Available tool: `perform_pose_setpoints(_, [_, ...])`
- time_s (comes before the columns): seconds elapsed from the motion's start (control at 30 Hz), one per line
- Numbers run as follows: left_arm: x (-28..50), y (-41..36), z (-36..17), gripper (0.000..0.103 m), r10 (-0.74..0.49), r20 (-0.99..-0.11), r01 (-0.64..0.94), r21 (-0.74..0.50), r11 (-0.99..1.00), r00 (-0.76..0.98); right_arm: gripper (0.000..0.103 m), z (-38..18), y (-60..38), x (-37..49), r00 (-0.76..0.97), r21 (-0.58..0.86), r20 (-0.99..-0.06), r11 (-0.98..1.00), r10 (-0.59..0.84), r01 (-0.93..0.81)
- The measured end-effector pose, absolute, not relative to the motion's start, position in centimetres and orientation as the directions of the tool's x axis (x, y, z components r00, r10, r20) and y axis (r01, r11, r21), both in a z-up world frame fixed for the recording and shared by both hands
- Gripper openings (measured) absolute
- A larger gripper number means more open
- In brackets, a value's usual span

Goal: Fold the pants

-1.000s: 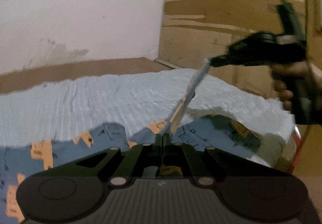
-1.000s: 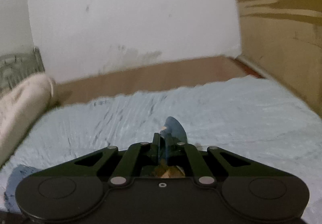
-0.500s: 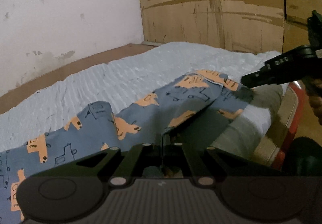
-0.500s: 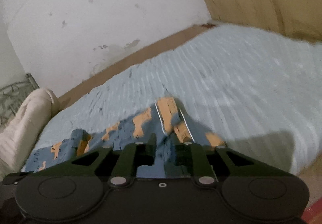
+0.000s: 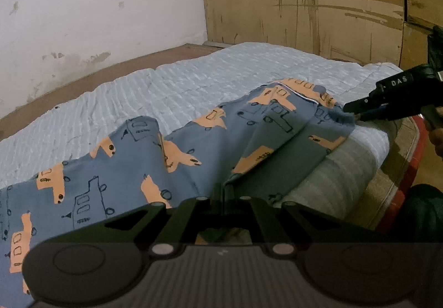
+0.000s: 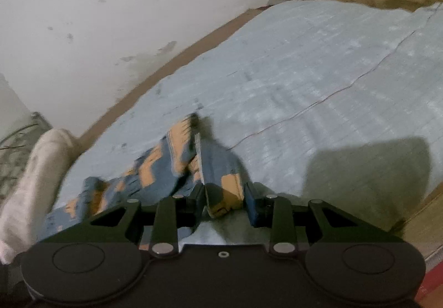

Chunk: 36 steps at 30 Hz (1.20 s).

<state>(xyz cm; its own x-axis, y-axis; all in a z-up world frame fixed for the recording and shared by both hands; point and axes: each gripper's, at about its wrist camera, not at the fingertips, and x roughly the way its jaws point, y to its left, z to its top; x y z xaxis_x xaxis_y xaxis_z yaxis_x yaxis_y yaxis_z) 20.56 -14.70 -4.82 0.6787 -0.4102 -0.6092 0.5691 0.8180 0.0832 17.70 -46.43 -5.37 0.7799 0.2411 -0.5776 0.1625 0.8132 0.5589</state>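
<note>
Blue pants (image 5: 193, 158) printed with orange vehicles lie spread across the pale blue quilted bedspread (image 5: 193, 81). My left gripper (image 5: 224, 191) is shut on a fold of the pants near the bed's front edge. In the left wrist view my right gripper (image 5: 357, 111) reaches the waistband end at the right. In the right wrist view the right gripper (image 6: 224, 194) has its jaws opening. A loose orange and blue flap of the pants (image 6: 166, 169) still lies between the fingers, and the pads stand apart from it.
A white rolled cushion (image 6: 36, 169) lies at the left end of the bed beside a wire rack (image 6: 13, 141). A wooden panel (image 5: 304, 3) and a white wall (image 5: 97, 3) back the bed. The mattress side with its red trim (image 5: 415, 158) drops off at the right.
The pants, held stretched in the air between both grippers, have come down onto the bedspread. The right gripper sank, rolled and went from shut to opening; the left stayed shut.
</note>
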Motion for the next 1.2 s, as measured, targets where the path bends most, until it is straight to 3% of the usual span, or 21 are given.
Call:
perform_pose_setpoints(0.17, [20.5, -14.6, -4.7, 0.000, -0.410, -0.604, 0.563, 0.079, 0.822, 0.684, 0.014, -4.3, -45.5, 17.5, 0.804, 0.498, -0.563, 0.855, 0.191, 0.145])
perform_pose_setpoints(0.2, [20.5, -14.6, -4.6, 0.000, -0.411, -0.603, 0.561, 0.076, 0.824, 0.684, 0.005, -3.7, -45.1, 17.6, 0.817, 0.462, -0.553, 0.877, 0.167, 0.133])
perform_pose_setpoints(0.37, [20.4, -14.3, -4.4, 0.000, -0.409, -0.603, 0.558, 0.073, 0.826, 0.685, 0.005, 0.7, -42.0, 16.5, 0.888, 0.202, -0.452, 0.979, 0.081, 0.013])
perform_pose_setpoints(0.43, [20.4, -14.2, -4.6, 0.000, -0.405, -0.607, 0.557, 0.076, 0.827, 0.684, 0.005, 1.3, -40.3, 16.1, 0.882, 0.105, -0.459, 0.993, 0.102, -0.060])
perform_pose_setpoints(0.67, [20.3, -13.7, -4.6, 0.000, -0.401, -0.609, 0.550, 0.070, 0.832, 0.684, 0.005, -0.3, -39.3, 16.3, 0.828, 0.119, -0.534, 0.985, 0.169, -0.124])
perform_pose_setpoints(0.77, [20.4, -13.6, -4.7, 0.000, -0.401, -0.610, 0.549, 0.067, 0.833, 0.683, 0.006, -0.6, -37.3, 15.7, 0.820, 0.046, -0.542, 0.981, 0.184, -0.190])
perform_pose_setpoints(0.83, [20.3, -13.7, -4.6, 0.000, -0.402, -0.609, 0.549, 0.066, 0.833, 0.684, 0.013, -0.7, -37.0, 15.8, 0.811, 0.044, -0.551, 0.978, 0.195, -0.205])
perform_pose_setpoints(0.9, [20.3, -13.6, -4.6, 0.000, -0.403, -0.609, 0.549, 0.064, 0.833, 0.683, 0.030, -0.6, -38.0, 16.0, 0.818, 0.075, -0.542, 0.980, 0.194, -0.183])
perform_pose_setpoints(0.93, [20.3, -13.6, -4.7, 0.000, -0.404, -0.609, 0.549, 0.063, 0.834, 0.683, 0.033, -0.4, -38.6, 16.3, 0.822, 0.098, -0.537, 0.981, 0.192, -0.165])
perform_pose_setpoints(1.0, [20.3, -13.5, -4.7, 0.000, -0.404, -0.609, 0.547, 0.059, 0.835, 0.682, 0.052, -0.1, -41.0, 17.0, 0.837, 0.188, -0.515, 0.977, 0.185, -0.101])
perform_pose_setpoints(1.03, [20.3, -13.5, -4.7, 0.000, -0.404, -0.610, 0.546, 0.057, 0.836, 0.682, 0.056, -0.1, -42.3, 17.4, 0.842, 0.243, -0.506, 0.968, 0.186, -0.067])
perform_pose_setpoints(1.2, [20.3, -13.5, -4.8, 0.000, -0.403, -0.611, 0.543, 0.053, 0.838, 0.682, 0.057, -1.4, -47.9, 20.4, 0.837, 0.462, -0.516, 0.882, 0.185, 0.090])
